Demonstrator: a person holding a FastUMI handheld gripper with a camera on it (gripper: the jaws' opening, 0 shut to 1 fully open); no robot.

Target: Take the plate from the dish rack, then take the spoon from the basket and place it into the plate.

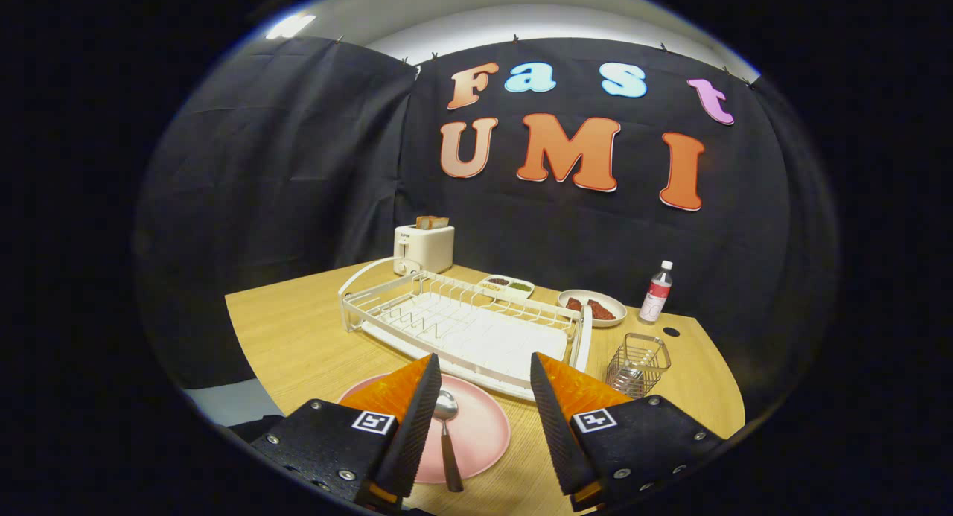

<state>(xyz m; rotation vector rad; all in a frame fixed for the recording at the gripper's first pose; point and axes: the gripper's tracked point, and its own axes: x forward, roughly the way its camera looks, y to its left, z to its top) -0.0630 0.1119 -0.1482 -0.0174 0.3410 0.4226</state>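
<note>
Holding my gripper with fingers spread wide and empty, I see the spoon lying between them on the pink plate. Beyond, dish rack and basket stand emptied; I judge the task essentially done.

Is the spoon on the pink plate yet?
Yes. The spoon lies on the pink plate, bowl up toward the dish rack, between the open gripper fingers.

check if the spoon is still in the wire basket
No, the spoon lies on the pink plate between the open gripper fingers, apart from the wire basket off to the side.
</note>
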